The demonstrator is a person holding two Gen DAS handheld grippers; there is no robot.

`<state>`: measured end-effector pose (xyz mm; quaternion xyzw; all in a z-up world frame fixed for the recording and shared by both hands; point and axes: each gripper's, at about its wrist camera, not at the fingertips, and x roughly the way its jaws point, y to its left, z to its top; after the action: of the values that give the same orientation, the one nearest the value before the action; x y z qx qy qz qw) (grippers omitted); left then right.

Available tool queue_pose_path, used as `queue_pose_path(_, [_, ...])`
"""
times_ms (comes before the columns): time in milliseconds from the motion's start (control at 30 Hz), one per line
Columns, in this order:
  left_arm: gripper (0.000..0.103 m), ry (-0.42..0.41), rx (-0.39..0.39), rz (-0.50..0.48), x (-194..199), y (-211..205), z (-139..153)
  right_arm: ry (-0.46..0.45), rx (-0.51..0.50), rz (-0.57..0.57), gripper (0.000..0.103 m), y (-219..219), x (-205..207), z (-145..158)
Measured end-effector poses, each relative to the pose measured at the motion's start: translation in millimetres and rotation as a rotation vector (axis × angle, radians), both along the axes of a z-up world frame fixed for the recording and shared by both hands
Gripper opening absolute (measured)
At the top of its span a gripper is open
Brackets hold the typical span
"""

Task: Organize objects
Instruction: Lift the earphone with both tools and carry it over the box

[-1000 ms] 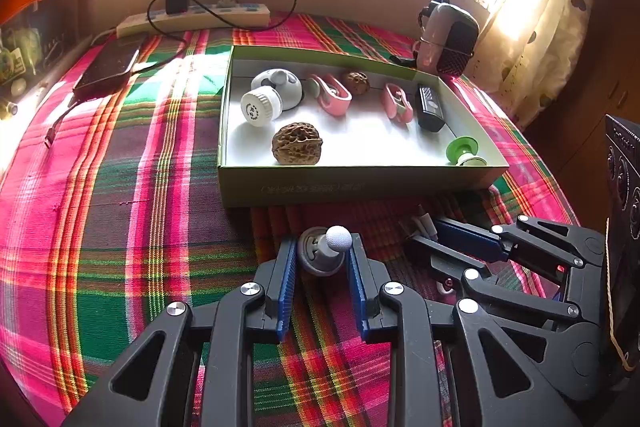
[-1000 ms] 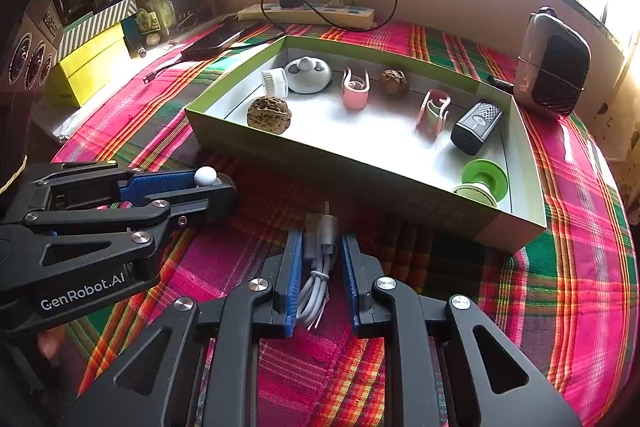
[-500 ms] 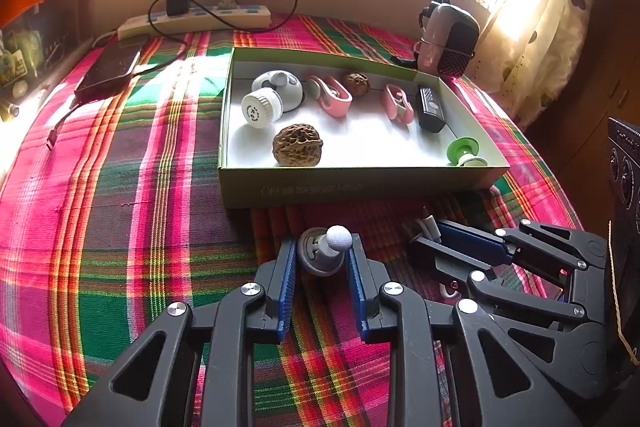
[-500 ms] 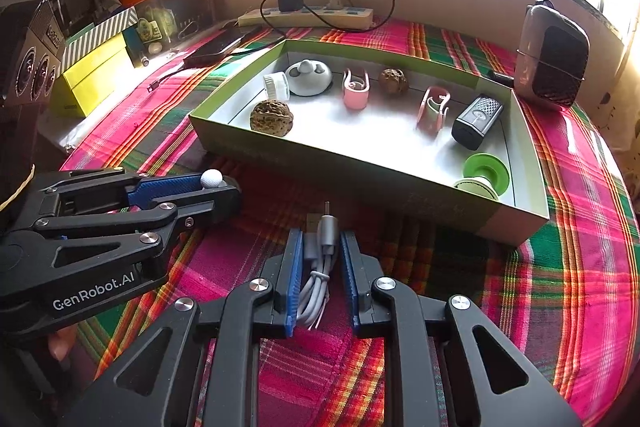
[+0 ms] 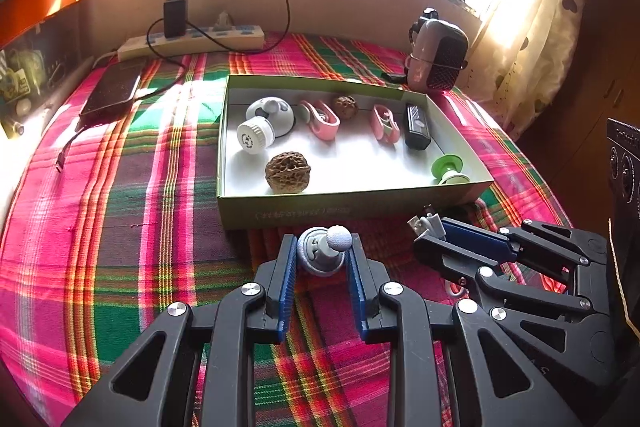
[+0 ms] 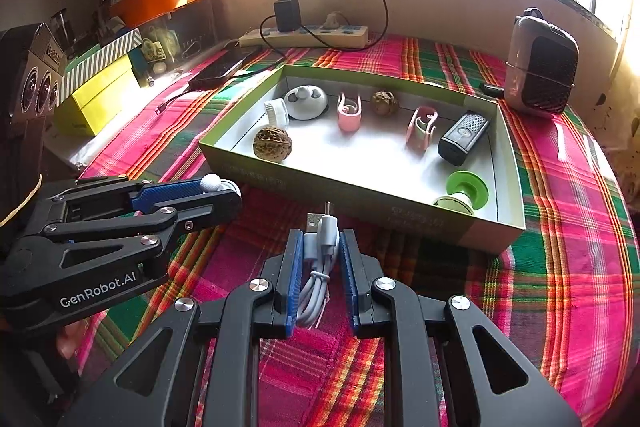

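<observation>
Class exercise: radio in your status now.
Left gripper shut on grey knob. Right gripper shut on white cable. Green box just ahead, nothing between.

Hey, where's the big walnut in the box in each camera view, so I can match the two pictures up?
Left wrist view: the big walnut lies at the near left of the box, just above picture center, beyond the left tongs.
Right wrist view: the big walnut sits at the box's near left corner, left of center.
Shared landmark: the green spool at the box's near right corner.
</observation>
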<state>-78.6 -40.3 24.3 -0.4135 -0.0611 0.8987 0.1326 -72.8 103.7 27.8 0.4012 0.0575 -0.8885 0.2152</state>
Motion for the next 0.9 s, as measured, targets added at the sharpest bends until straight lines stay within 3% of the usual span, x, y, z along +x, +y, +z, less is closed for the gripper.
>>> queue_pose_path(400, [0.022,0.037,0.002,-0.012,-13,8,20,0.024,-0.035,-0.030,0.019,11,-9,18])
queue_pose_path(900, [0.022,0.024,-0.014,-0.025,-63,25,22,0.015,-0.044,-0.078,0.019,25,-62,27])
